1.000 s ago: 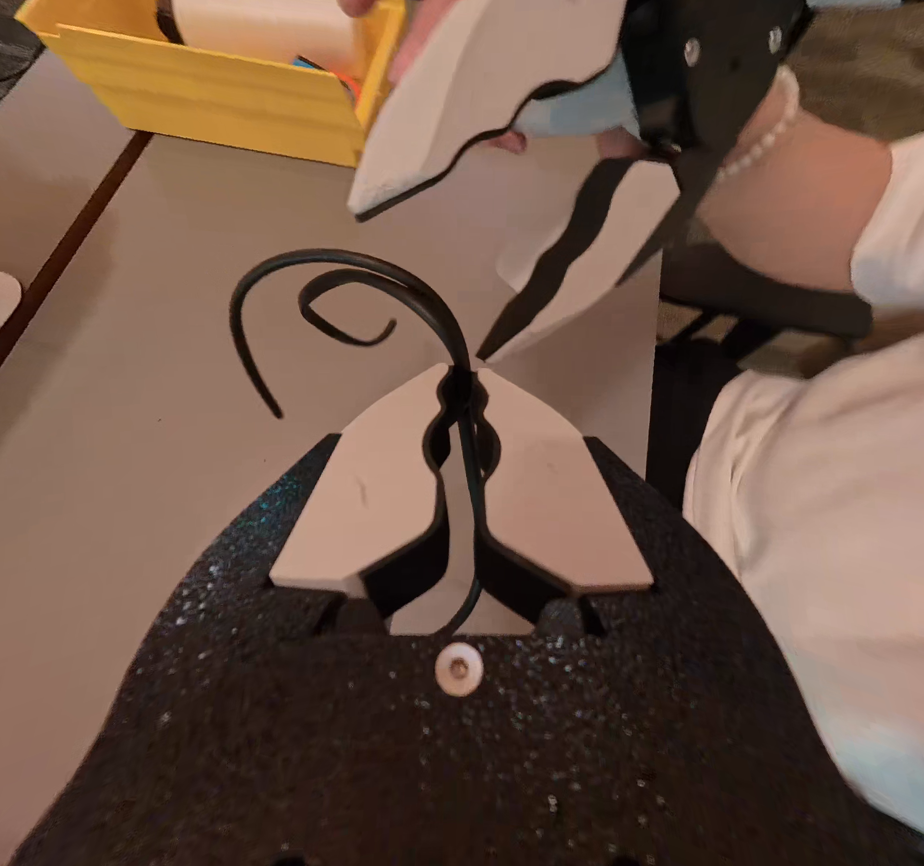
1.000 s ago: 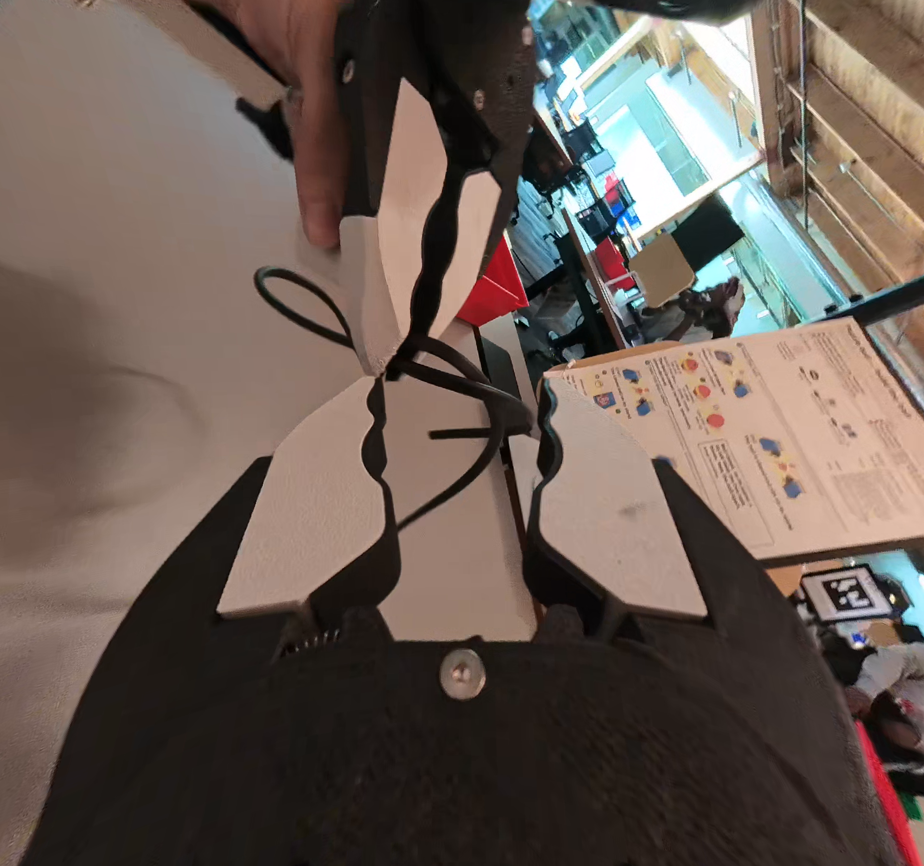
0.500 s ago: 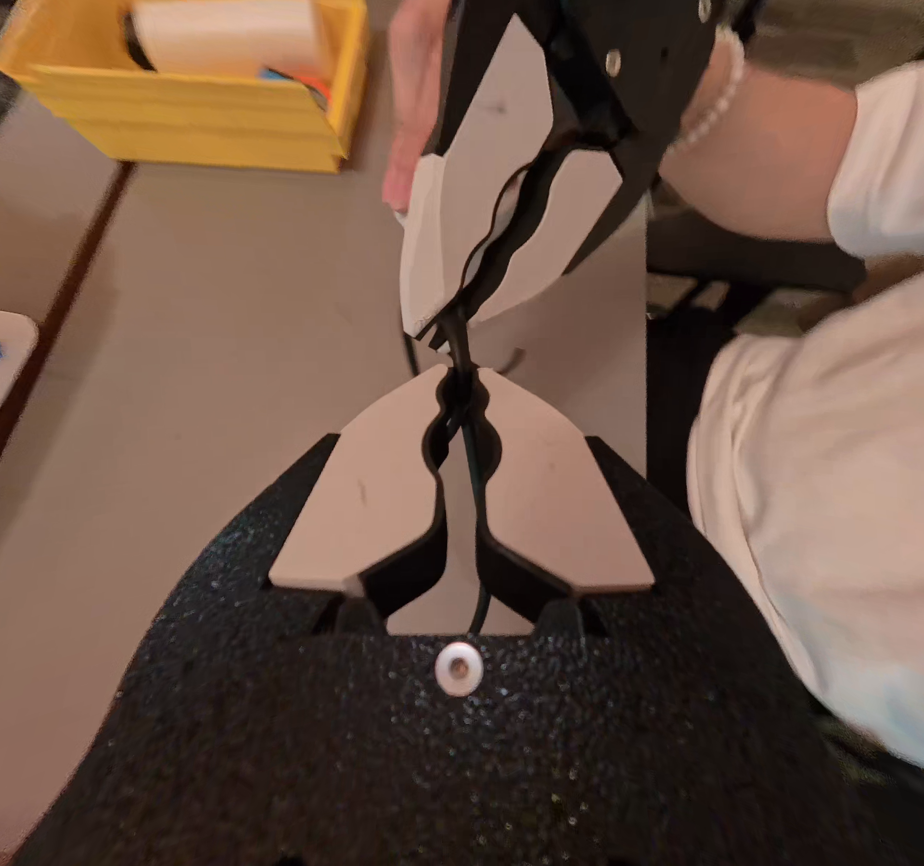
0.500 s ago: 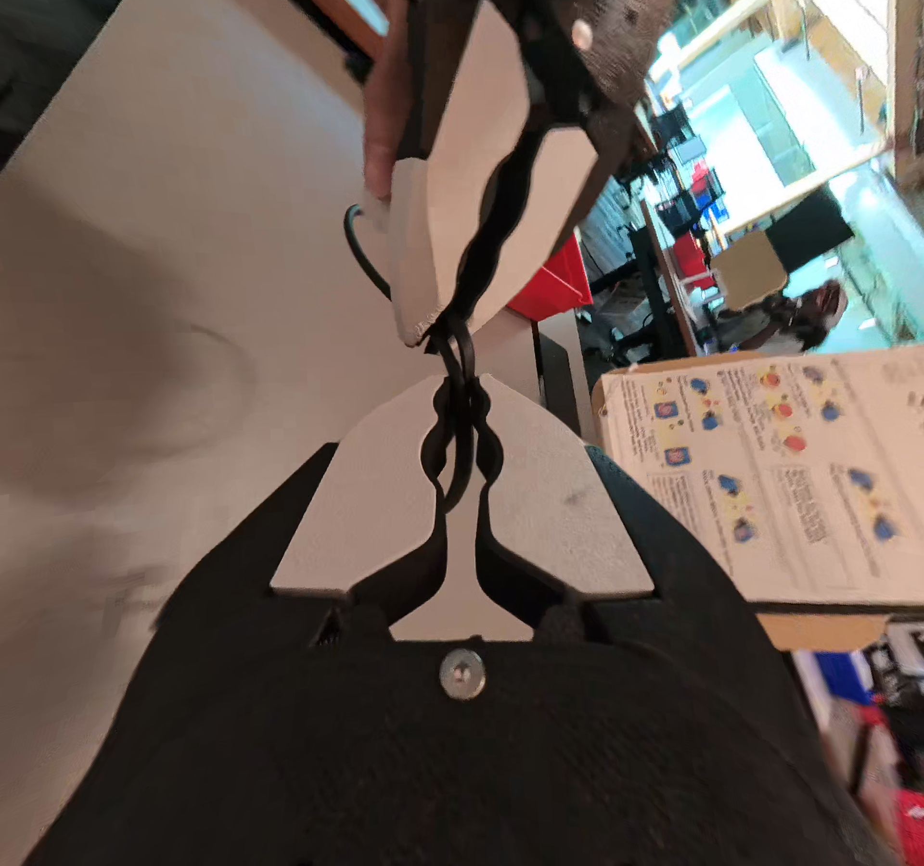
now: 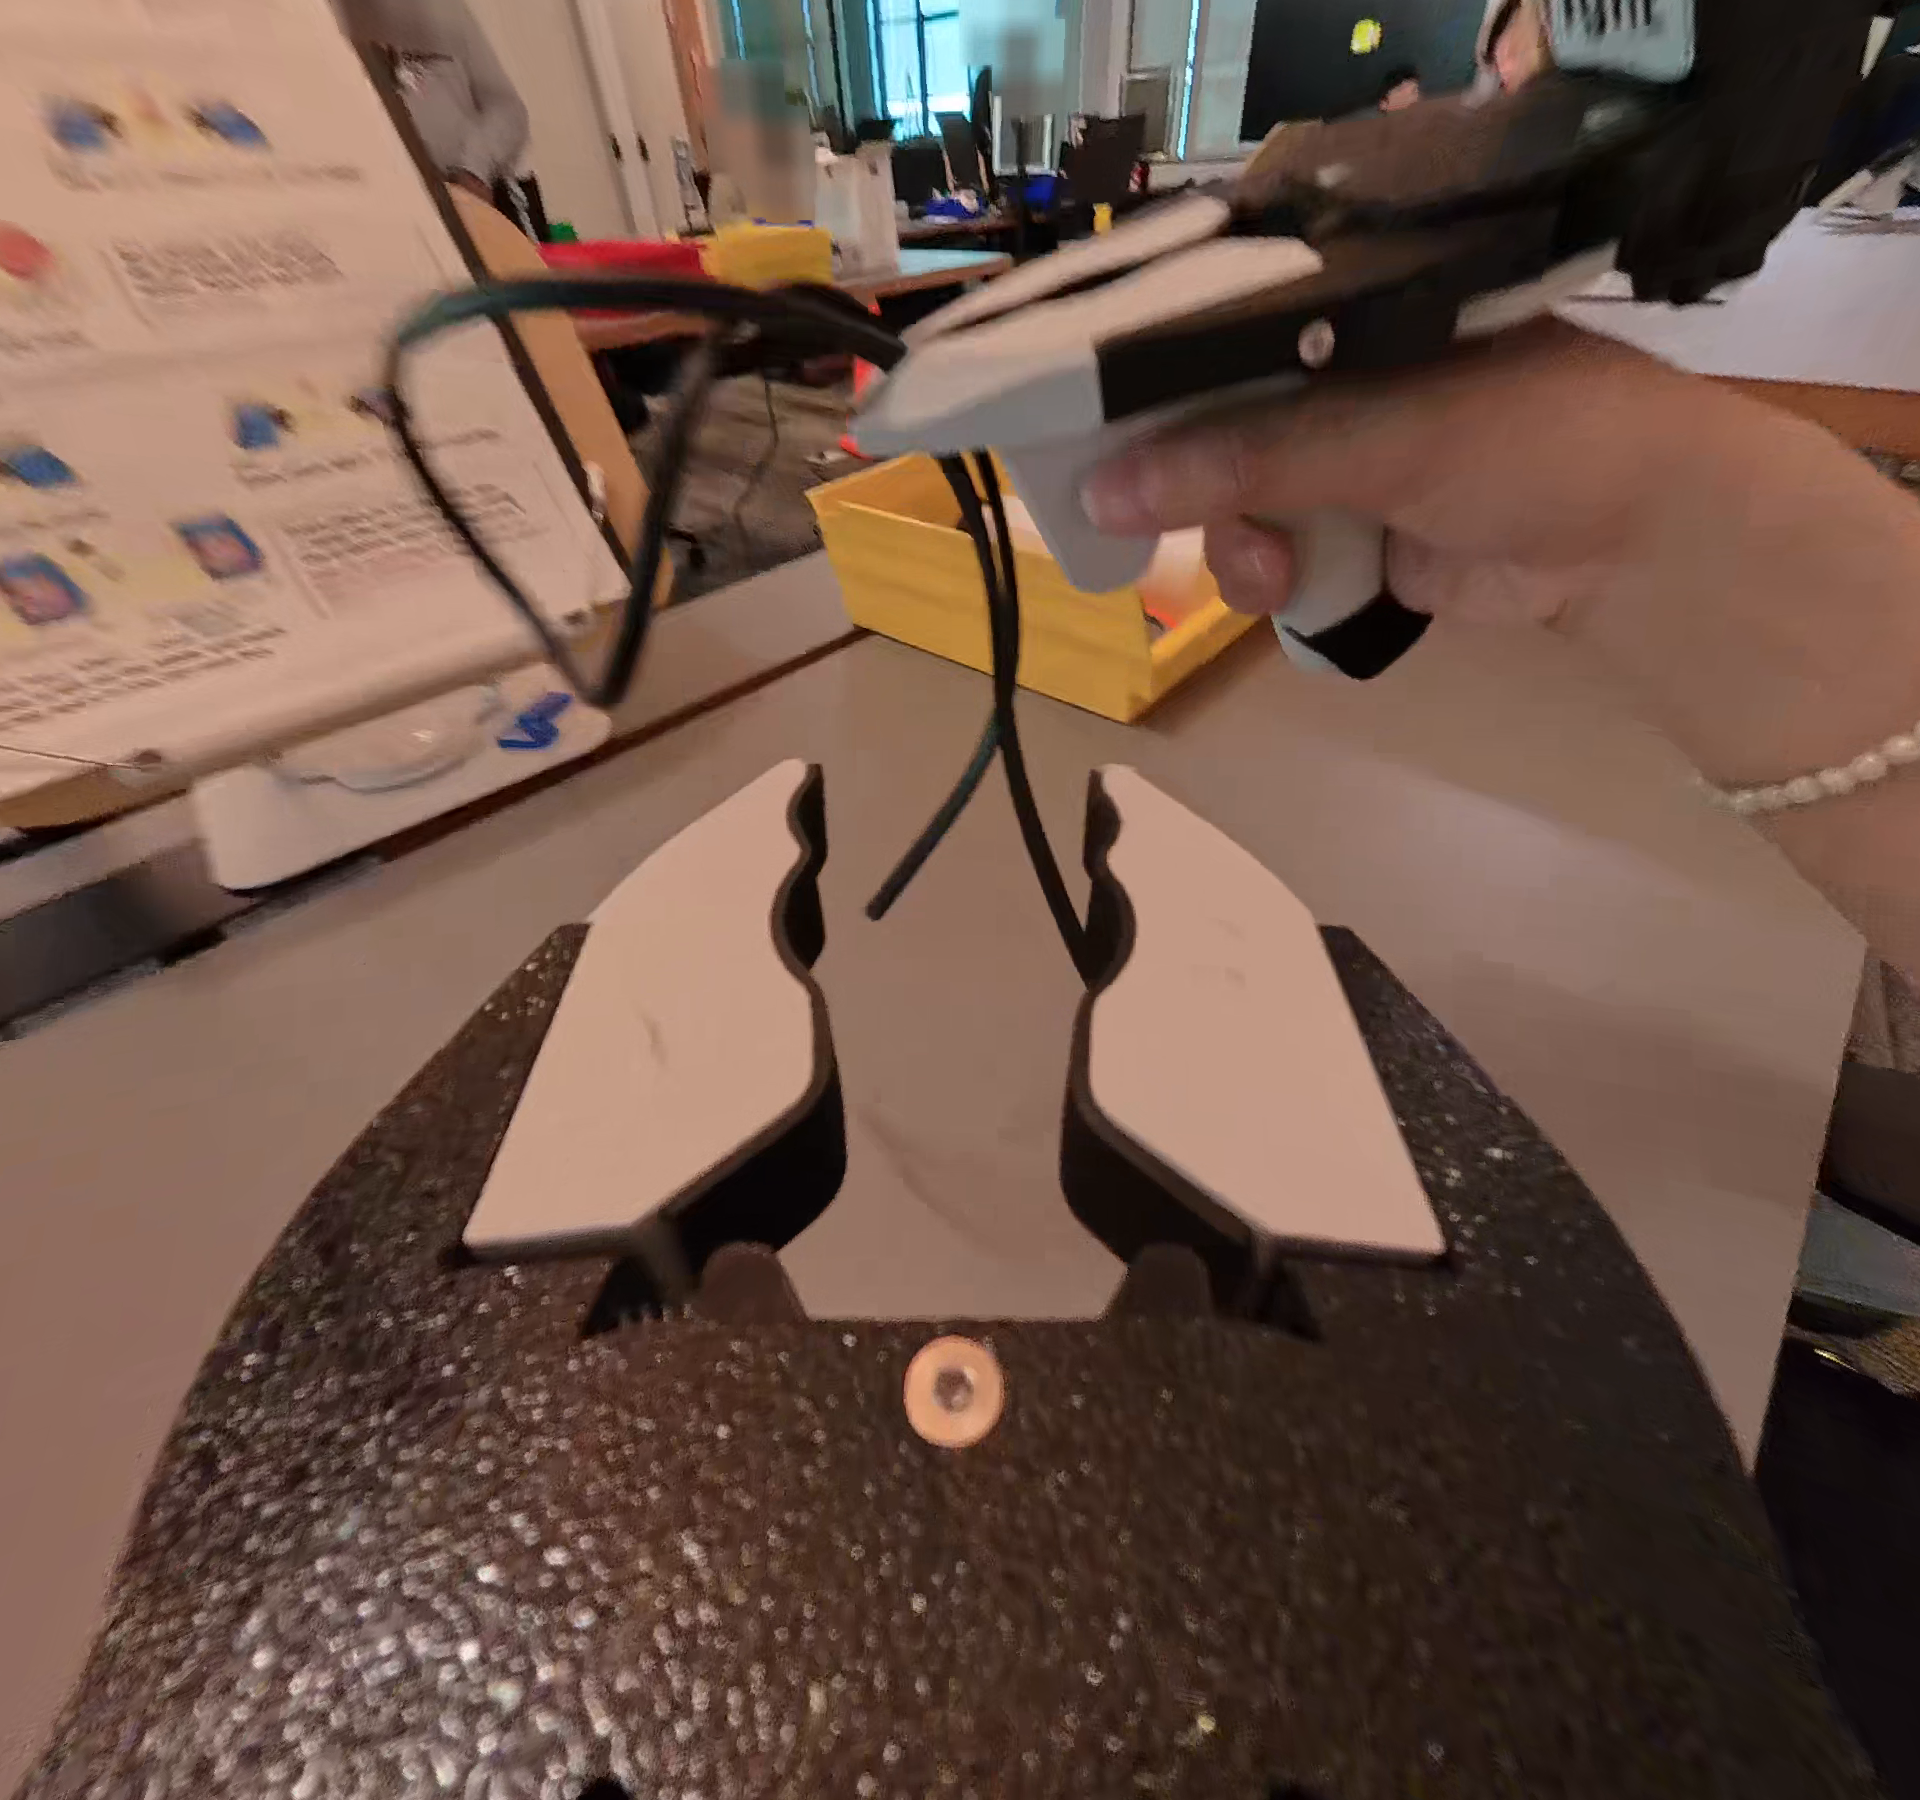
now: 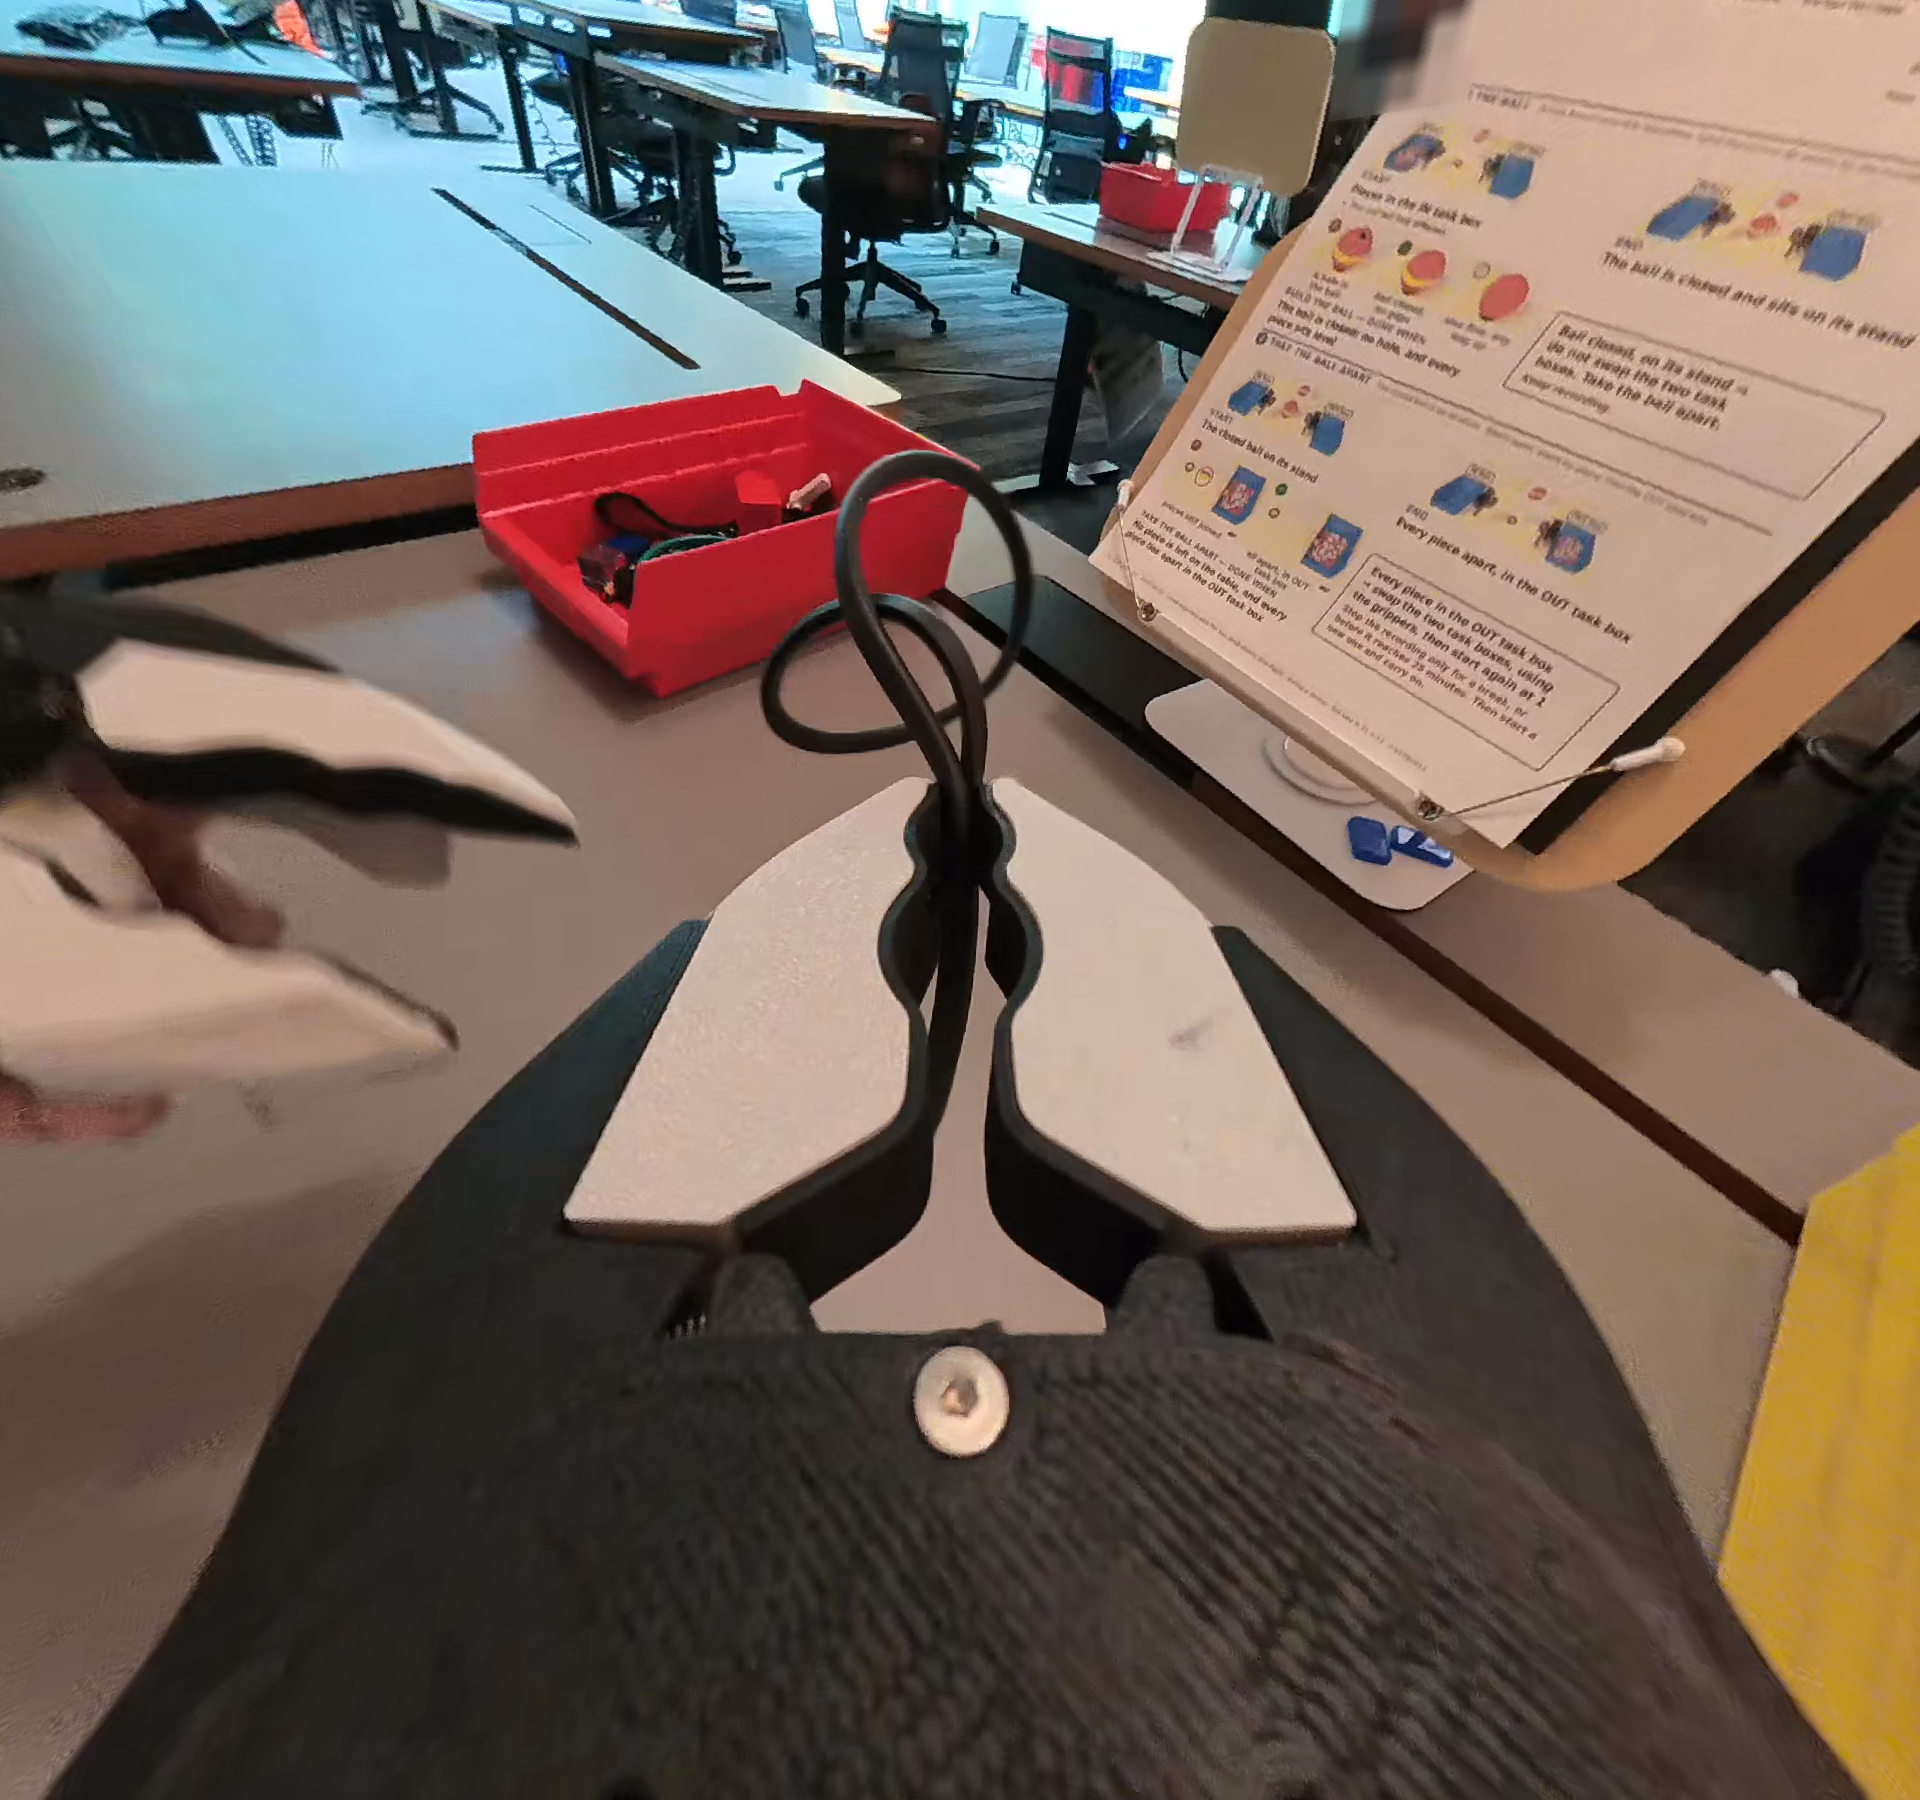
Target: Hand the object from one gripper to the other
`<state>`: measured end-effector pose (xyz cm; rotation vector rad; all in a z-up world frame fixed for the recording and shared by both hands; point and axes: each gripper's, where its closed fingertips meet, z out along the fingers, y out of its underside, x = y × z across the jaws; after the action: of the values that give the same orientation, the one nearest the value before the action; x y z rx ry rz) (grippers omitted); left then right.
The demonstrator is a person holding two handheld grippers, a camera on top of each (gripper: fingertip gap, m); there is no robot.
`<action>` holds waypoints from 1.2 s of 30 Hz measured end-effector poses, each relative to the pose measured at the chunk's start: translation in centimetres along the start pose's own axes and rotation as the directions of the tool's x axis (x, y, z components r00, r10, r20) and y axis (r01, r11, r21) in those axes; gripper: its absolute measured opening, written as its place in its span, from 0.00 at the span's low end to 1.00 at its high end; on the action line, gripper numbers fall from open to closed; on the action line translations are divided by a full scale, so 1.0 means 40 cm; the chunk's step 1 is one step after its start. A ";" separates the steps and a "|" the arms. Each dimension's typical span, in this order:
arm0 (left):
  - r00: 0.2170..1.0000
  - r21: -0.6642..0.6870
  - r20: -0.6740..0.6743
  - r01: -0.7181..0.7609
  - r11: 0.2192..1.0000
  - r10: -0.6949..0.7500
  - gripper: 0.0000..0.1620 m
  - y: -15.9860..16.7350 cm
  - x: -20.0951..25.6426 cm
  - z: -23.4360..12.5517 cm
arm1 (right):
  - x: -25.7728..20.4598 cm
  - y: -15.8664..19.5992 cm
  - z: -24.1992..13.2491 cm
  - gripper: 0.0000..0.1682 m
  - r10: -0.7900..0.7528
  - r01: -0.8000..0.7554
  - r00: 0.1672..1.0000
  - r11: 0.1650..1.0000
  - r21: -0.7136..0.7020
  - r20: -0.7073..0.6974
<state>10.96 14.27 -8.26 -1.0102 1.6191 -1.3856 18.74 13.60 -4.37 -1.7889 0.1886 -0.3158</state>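
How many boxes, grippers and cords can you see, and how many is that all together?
Boxes: 2, the red box and the yellow box.
Grippers: 2, the left gripper, open, and the right gripper, shut on the cord.
Cords: 1, the black cord.
Total: 5.

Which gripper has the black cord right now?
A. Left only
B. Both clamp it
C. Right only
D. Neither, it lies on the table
C: the right gripper is shut on the black cord, while the left gripper stands open, the cord's loose ends hanging between its fingers.
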 end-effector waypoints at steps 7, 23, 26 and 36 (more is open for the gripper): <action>0.997 -0.065 0.062 -0.031 0.997 0.035 0.29 0.060 0.007 0.122 | -0.044 -0.008 0.022 0.03 0.117 -0.118 0.993 0.993 0.003 0.025; 0.996 -0.169 -0.065 -0.069 0.983 0.059 0.02 0.088 0.020 0.127 | -0.050 0.031 0.021 0.03 0.135 -0.134 0.990 0.991 -0.024 0.034; 0.982 -0.295 -0.170 -0.124 0.947 0.076 0.02 0.108 0.025 0.103 | -0.057 0.048 0.004 0.06 0.132 -0.132 0.989 0.991 0.002 0.071; 0.894 -0.532 -0.428 -0.369 0.762 0.134 0.01 0.078 -0.031 0.007 | -0.133 0.020 -0.119 0.39 -0.486 0.476 0.868 0.873 0.105 0.103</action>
<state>11.45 15.59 -11.31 -0.8400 2.4859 -0.9034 12.23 10.57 -4.73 -1.7555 -0.3676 -0.5554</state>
